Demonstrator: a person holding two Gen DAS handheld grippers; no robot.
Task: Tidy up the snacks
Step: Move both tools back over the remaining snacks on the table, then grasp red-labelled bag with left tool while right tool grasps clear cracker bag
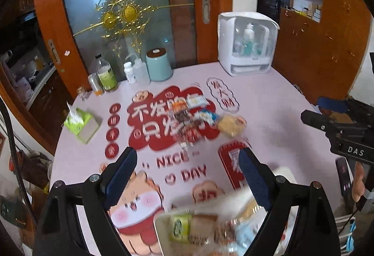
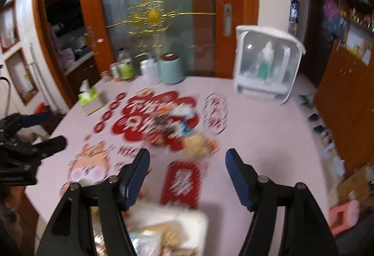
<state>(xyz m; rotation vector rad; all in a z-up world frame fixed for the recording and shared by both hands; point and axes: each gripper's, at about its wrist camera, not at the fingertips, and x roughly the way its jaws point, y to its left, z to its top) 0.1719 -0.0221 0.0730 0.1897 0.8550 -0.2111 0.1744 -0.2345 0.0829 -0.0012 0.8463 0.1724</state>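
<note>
Wooden sliding doors with frosted glass and a gold ornament stand behind a pink surface (image 1: 268, 101) printed with red characters and cartoon figures. At the back of it sit a teal canister (image 1: 159, 64), a white bottle (image 1: 129, 72), a clear bottle (image 1: 141, 72), a green-labelled bottle (image 1: 105, 73) and a small can (image 1: 95, 84). A white cabinet (image 1: 247, 42) with a clear front stands at the back right, bottles visible inside. A green tissue box (image 1: 81, 125) lies near the left edge.

Loose snacks (image 1: 191, 118) are heaped in the middle of the surface on the red print, with a yellowish packet (image 1: 230, 125) at their right side; the pile is blurred, so single wrappers are hard to tell apart. A white tray (image 1: 161, 230) sits at the near edge and holds several packets, among them a green one (image 1: 180, 228) and a brown one (image 1: 202, 228).

The left tool (image 1: 188, 162) hangs over the near part of the surface, its blue-padded fingers spread wide with nothing between them; the tray lies just below it. The right tool (image 2: 187, 162) is likewise spread apart and empty, above the tray's far corner and short of the pile. Each tool shows at the edge of the other's view, well apart.
</note>
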